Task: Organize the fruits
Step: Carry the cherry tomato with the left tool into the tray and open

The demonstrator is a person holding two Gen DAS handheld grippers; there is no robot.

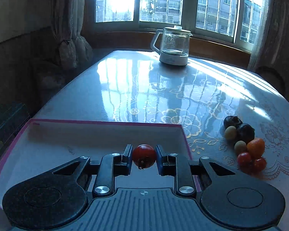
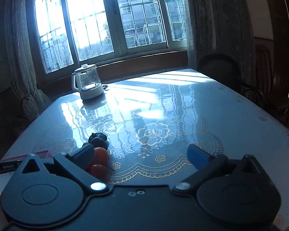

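My left gripper (image 1: pixel 144 156) is shut on a red cherry tomato (image 1: pixel 144 155) and holds it over the white box with a pink rim (image 1: pixel 106 122). To its right on the table lies a pile of fruit: two dark fruits (image 1: pixel 245 131), two pale round ones (image 1: pixel 230 132), an orange one (image 1: pixel 255 144) and two cherry tomatoes (image 1: pixel 244 158). My right gripper (image 2: pixel 140 154) is open and empty above the table. The pile lies by its left finger, with the orange fruit (image 2: pixel 100 155), a dark fruit (image 2: pixel 98 139) and a tomato (image 2: pixel 98 170) showing.
A glass kettle on a white base (image 1: pixel 173 46) stands at the far side of the table near the window; it also shows in the right wrist view (image 2: pixel 88 82). The glossy flowered tablecloth (image 2: pixel 163 119) covers the table. A chair (image 2: pixel 221 65) stands at the far right.
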